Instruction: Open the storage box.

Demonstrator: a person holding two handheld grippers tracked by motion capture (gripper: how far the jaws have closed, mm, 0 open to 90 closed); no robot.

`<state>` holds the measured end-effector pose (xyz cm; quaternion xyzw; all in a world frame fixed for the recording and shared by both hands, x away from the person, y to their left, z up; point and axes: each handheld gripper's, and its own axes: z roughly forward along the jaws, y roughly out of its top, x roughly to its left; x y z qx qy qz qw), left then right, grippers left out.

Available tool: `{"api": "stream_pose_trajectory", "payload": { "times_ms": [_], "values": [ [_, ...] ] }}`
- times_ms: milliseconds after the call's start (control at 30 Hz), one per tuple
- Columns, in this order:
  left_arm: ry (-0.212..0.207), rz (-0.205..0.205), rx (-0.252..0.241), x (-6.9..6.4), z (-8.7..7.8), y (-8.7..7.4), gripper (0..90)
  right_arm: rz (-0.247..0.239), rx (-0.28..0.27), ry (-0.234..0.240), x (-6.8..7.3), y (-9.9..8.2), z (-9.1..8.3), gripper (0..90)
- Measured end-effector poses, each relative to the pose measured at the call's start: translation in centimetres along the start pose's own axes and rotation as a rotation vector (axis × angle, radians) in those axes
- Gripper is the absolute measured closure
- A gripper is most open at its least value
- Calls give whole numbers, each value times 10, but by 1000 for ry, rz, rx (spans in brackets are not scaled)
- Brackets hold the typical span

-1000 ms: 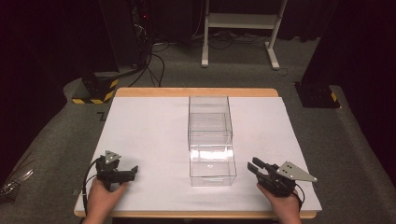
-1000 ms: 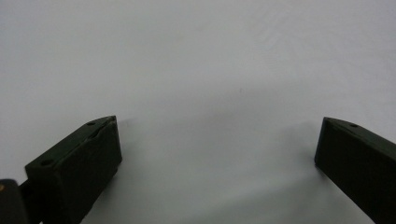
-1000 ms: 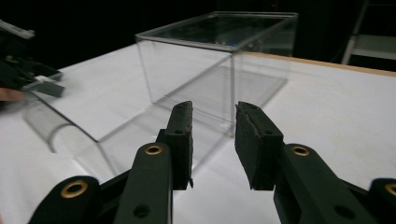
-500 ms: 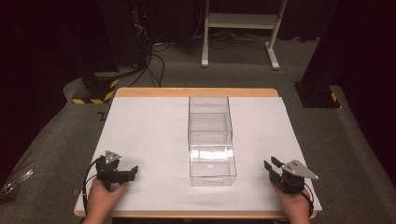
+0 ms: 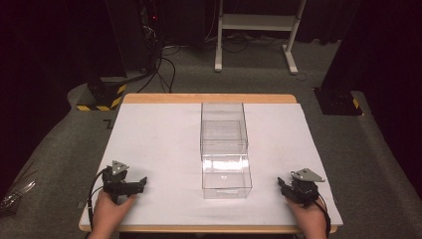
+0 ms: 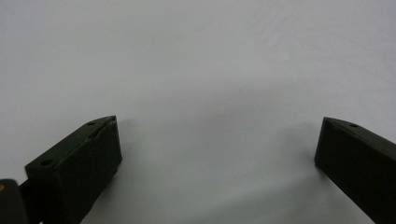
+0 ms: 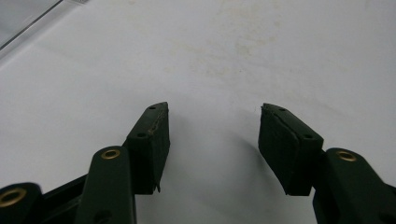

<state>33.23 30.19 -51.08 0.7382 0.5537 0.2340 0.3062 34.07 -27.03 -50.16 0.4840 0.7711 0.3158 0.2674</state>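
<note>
So there's a clear plastic box (image 5: 226, 177) sitting in the middle of the white sheet (image 5: 159, 144) that covers the table (image 5: 209, 98), toward the near edge. Right behind it, touching or nearly so, is a second clear box (image 5: 223, 130), a bit taller, both empty as far as I can see.

Left gripper (image 5: 140, 184) is down at the near left of the sheet, well apart from the boxes, jaws pointing right toward them. In the left gripper view (image 6: 217, 144) the jaws are spread wide with just bare white sheet between them.

Right gripper (image 5: 282, 183) is at the near right corner, also well clear. Its own view (image 7: 212, 126) shows the jaws parted, nothing in them, some faint yellowish stains (image 7: 243, 42) ahead and a corner of a clear box (image 7: 28, 18) at top left.
</note>
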Motion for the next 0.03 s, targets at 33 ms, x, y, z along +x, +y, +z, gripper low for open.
{"api": "stream_pose_trajectory", "payload": {
  "times_ms": [33],
  "values": [
    [0,0,0,0,0,0,6,-9,-3,-4,0,0,0,436]
  ]
}}
